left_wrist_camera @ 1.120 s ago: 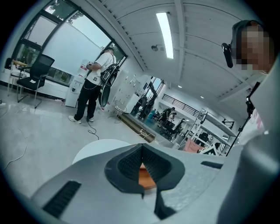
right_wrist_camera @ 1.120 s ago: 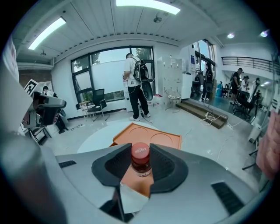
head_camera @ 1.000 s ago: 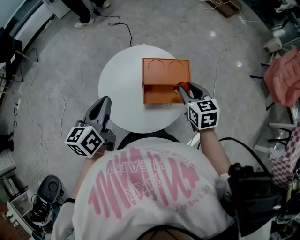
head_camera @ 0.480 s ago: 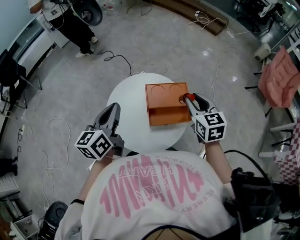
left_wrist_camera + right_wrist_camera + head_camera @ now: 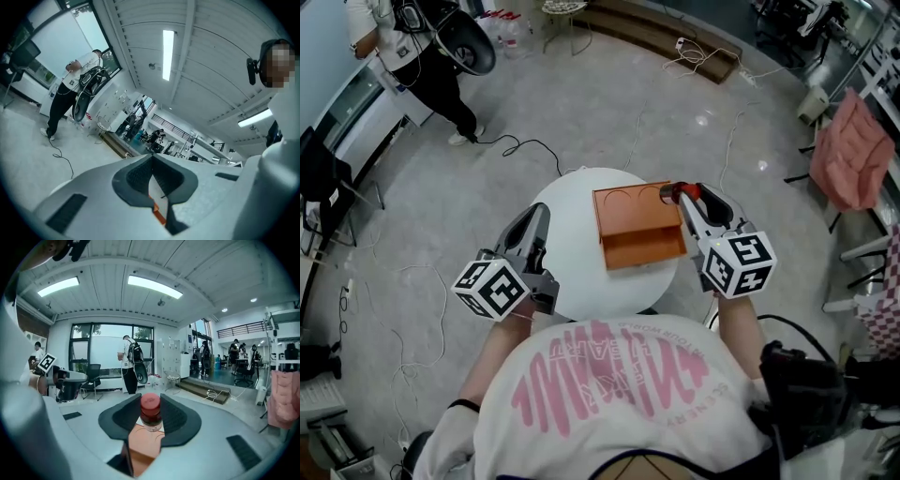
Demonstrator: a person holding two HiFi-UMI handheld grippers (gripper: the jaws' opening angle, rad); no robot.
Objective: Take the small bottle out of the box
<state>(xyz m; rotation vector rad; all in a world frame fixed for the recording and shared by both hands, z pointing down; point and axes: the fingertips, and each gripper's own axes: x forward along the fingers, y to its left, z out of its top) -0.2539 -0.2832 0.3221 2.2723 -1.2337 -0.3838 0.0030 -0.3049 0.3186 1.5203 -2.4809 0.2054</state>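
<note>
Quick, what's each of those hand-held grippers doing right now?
Left hand-held gripper: closed, empty.
Right hand-held gripper: closed on the small bottle.

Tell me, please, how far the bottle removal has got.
Done: the right gripper has its jaws shut on the small bottle. In hand: it hangs over the orange box's far right corner. Remaining: carry it clear and set it on the white table.
</note>
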